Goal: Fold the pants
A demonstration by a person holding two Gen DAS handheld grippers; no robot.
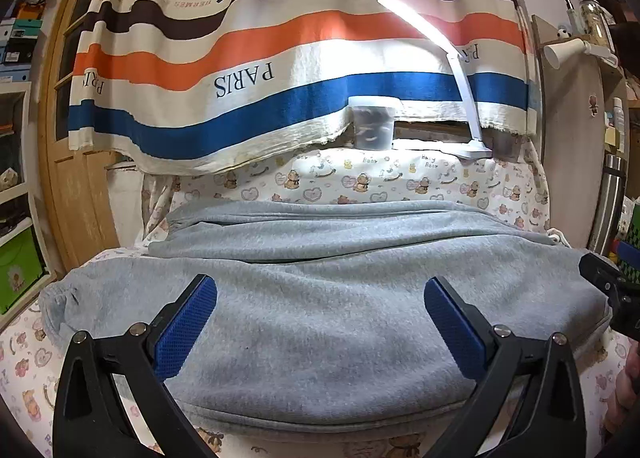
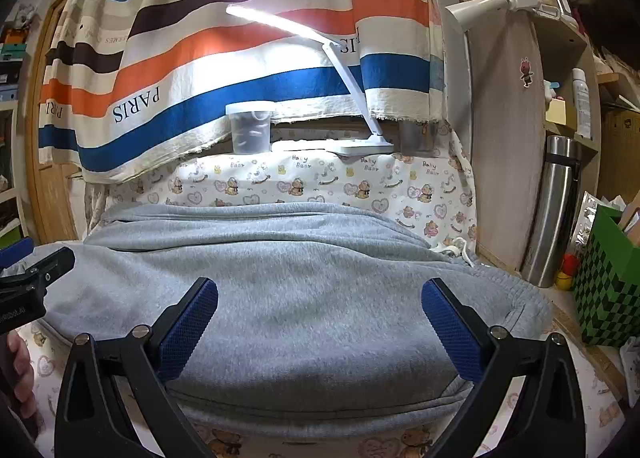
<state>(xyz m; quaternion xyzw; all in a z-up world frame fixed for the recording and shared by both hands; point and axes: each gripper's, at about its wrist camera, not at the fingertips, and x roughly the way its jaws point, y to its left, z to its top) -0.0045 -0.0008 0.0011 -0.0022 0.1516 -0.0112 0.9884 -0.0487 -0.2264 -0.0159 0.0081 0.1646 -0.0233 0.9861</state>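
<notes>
Pants (image 1: 320, 298) of grey fleece lie flat on the bear-print sheet (image 1: 360, 178), already doubled leg over leg, their long axis running side to side across both wrist views. Taking the white desk lamp (image 1: 460, 98) as landmark, the garment sits in front of and below its base, with the sheet showing between them. The cuff end points away from the lamp side, toward the wooden door (image 1: 80, 178); the waistband end, with its white drawstring (image 2: 452, 246), lies on the lamp side, near the steel flask (image 2: 554, 214).

The left gripper (image 1: 320, 322) hangs over the near hem of the cloth, toward the cuff half, its blue pads spread wide and holding nothing. The right gripper (image 2: 320, 322) hangs over the same near edge, further toward the lamp side and the waistband, its pads likewise spread wide and empty. Whether either set of tips touches the fleece cannot be told.

The cloth lies straight ahead of both pairs of fingers, crosswise to them. By my judgement the next fold is end to end along that long axis, so the left gripper, being nearer the cuffs, is better placed to pinch that end and carry it toward the waistband, while the right one steadies the lamp-side end.
</notes>
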